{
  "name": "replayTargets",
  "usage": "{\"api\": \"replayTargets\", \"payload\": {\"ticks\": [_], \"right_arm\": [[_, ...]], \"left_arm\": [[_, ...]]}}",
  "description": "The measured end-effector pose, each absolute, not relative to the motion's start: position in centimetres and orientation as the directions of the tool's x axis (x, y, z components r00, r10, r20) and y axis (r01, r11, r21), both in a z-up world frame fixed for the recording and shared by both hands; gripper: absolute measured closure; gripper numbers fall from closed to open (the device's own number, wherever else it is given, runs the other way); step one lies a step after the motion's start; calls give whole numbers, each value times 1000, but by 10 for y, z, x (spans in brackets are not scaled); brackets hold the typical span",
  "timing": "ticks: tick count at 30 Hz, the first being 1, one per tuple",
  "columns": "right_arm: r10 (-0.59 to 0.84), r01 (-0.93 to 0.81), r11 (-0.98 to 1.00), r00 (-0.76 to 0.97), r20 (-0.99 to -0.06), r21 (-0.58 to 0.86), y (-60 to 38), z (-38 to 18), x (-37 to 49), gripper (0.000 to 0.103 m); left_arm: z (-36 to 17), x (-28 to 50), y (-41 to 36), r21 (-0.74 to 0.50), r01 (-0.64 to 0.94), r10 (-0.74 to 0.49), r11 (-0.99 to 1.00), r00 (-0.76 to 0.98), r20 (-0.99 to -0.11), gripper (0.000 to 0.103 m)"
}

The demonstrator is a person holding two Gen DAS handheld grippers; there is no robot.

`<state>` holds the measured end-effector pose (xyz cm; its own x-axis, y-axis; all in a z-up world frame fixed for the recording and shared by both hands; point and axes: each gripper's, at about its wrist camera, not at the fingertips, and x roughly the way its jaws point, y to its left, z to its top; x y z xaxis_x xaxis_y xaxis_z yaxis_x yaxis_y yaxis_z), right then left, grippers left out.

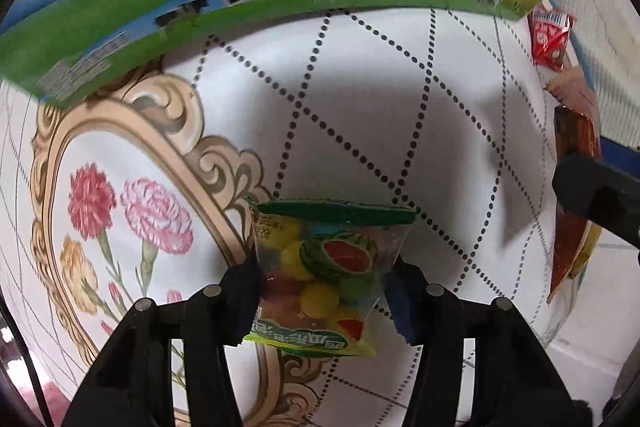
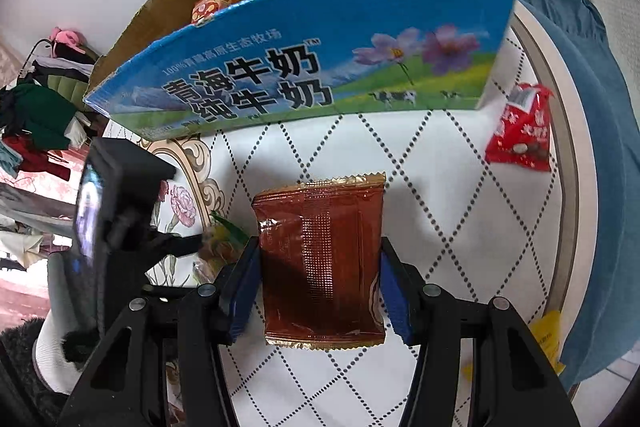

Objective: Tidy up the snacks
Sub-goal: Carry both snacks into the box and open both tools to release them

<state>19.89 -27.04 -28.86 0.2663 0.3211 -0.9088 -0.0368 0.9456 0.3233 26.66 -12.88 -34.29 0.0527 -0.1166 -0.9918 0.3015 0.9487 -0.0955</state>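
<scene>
L tongs & R tongs both clamped

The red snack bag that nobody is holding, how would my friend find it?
Start at the big blue milk carton box on the patterned tablecloth. Just past its right-hand corner, the red snack bag lies flat near the table's edge. Unlike the brown packet in the right gripper, it is bright red and nothing grips it.
</scene>
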Motion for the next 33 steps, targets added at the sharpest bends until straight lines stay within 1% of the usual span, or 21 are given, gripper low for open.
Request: {"api": "replayTargets", "payload": {"ticks": [4,7,11,14,17,20,21,27,29,31,32,33], "right_arm": [[344,-37,937,291,-893,349,-275,-276,197,45],[374,-49,924,317,-872,378,-277,-255,201,45],[416,-84,905,384,-824,417,-284,-212,218,45],[427,-112,899,432,-794,423,-286,-181,243,45],[409,-139,910,471,-782,392,-282,-161,278,45],[371,-143,927,481,-794,346,-274,-157,321,45],[362,-144,931,476,-802,335,-273,-158,331,45],[318,-116,948,395,-862,297,-258,-190,398,45],[310,-91,950,367,-877,298,-258,-203,411,39],[293,-73,956,341,-893,285,-258,-215,421,8],[280,-68,960,326,-903,273,-258,-220,423,4],[267,-59,963,314,-911,262,-260,-226,425,4]], "left_arm": [[-327,255,-114,-168,219,-183,961,51,-982,52],[-286,259,-104,-246,159,-263,956,95,-960,52],[-214,275,-98,-298,134,-321,945,219,-921,52],[-172,305,-95,-288,144,-319,947,295,-901,52],[-151,346,-85,-215,135,-249,967,336,-908,52],[-159,377,-81,-169,106,-194,980,309,-931,52],[-155,382,-67,-164,93,-185,982,293,-938,52],[-210,415,-54,-125,38,-129,991,134,-982,51],[-222,416,-49,-121,12,-121,993,100,-988,51],[-225,412,-47,-129,2,-129,992,103,-986,43],[-225,411,-47,-120,2,-119,993,116,-986,27],[-224,410,-48,-114,3,-113,994,128,-985,11]]}}
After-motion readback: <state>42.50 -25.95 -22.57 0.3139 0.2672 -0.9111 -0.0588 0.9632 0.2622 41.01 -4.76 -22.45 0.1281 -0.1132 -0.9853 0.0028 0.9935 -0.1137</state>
